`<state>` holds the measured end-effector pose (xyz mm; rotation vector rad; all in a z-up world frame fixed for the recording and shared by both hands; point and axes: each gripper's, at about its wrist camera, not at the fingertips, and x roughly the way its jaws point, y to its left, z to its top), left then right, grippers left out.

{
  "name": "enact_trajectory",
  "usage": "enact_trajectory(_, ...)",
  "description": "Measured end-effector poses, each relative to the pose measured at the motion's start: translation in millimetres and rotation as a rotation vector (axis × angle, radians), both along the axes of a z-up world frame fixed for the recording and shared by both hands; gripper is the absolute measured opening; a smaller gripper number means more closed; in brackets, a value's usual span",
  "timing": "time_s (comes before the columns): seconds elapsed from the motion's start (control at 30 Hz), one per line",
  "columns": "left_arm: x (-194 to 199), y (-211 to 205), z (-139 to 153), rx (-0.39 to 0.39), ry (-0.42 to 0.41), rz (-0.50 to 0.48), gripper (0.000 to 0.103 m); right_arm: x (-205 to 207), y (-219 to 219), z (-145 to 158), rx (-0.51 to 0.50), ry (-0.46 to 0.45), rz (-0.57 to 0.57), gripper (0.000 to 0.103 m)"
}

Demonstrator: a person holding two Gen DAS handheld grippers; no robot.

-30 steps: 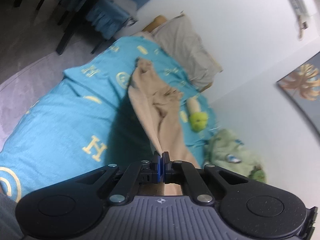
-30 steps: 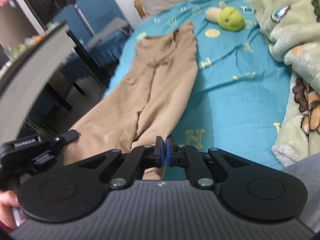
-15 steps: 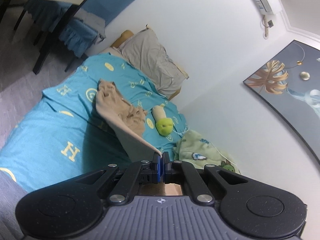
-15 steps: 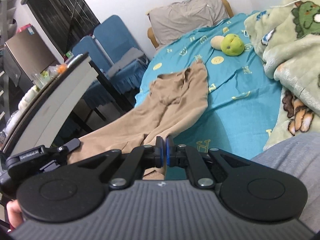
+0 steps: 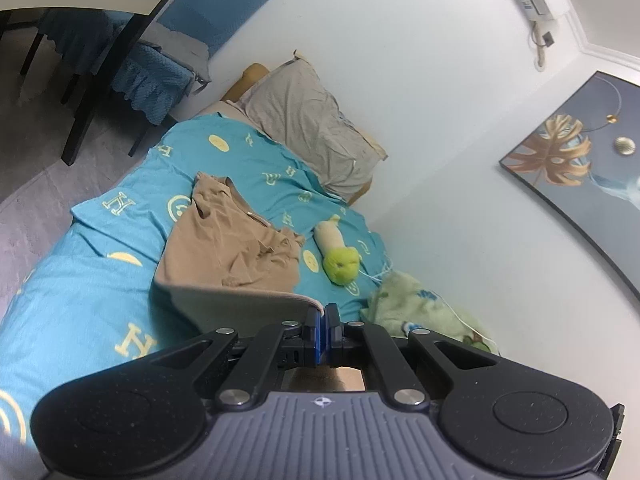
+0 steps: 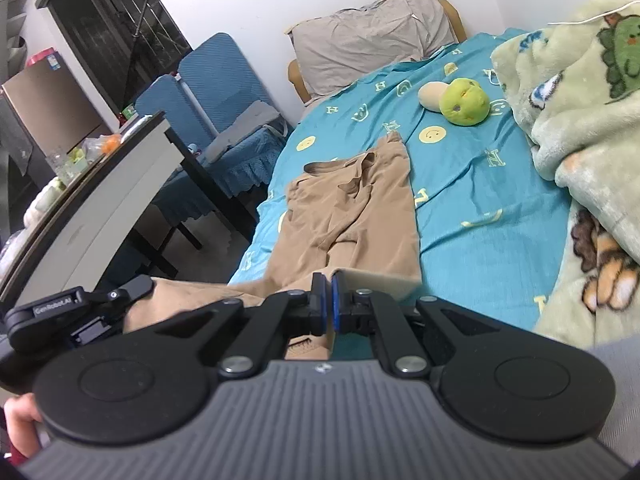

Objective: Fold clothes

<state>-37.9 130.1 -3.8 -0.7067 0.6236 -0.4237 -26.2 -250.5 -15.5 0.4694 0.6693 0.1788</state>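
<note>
Bedroom, teal-sheeted bed (image 6: 480, 208): tan trousers (image 6: 352, 216), leg ends lifted. Left gripper (image 5: 322, 318) and right gripper (image 6: 327, 292) each clamped tight on a hem.

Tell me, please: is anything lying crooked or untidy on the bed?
The tan trousers lie askew: the waist is rumpled and open. A green plush toy sits just beyond it, and a fleece blanket is heaped at the side.

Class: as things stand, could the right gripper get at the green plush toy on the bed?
Probably not yet: the right gripper is shut on the tan trousers. The sheet between it and the green plush toy lies open, so only that grip hinders it.
</note>
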Motion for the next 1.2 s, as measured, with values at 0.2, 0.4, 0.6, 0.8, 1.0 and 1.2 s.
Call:
enact_trajectory(0.2,53.9,-12.8,-5.8,0.074,-0.008,0.01,0.002,52.0,-3.8,-13.4,-0.004,0.031,-0.01,0.006)
enact_trajectory(0.4,121.1,-25.8,-26.6,0.121,0.0,0.036,0.002,115.4,-4.0,-32.8,-0.016,0.072,-0.028,0.006)
enact_trajectory(0.6,192.9,-28.8,-79.3,0.193,0.052,0.054,0.002,186.5,-0.4,-75.7,-0.015,0.146,-0.048,0.006)
enact_trajectory(0.8,247.7,-30.9,-144.0,0.204,0.125,0.042,0.003,243.3,0.8,-132.3,-0.037,0.225,-0.061,0.006)
enact_trajectory(1.0,266.2,-36.0,-165.0,0.246,0.121,0.002,0.004,261.7,-6.2,-164.8,0.001,0.257,-0.082,0.007)
enact_trajectory(1.2,256.2,-44.6,-152.2,0.314,0.086,-0.028,0.036,262.9,-13.3,-174.0,0.069,0.251,-0.091,0.011)
